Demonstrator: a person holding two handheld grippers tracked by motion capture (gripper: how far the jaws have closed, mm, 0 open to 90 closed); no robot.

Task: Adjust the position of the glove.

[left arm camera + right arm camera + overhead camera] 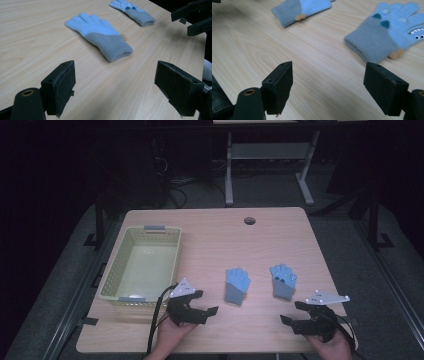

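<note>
While both of your grippers hang low over the near edge of the table, read the layout outward from your hands:

Left gripper: released, jaws spread wide with nothing between them, as the left gripper view confirms.
Right gripper: likewise released and empty, its jaws pointing inward toward the middle.
Left glove: lies flat just ahead and to the inside of your left gripper, cuff toward you, fingers pointing away; long axis runs near to far with a slight tilt.
Right glove: lies flat just ahead of your right gripper, cuff nearest, fingers away; apart from the left glove.
Nearer hand: each glove sits closer to the gripper on its own side, so a cuff-first approach looks most direct.
Basket: farther off at the left, beyond your left gripper.
</note>
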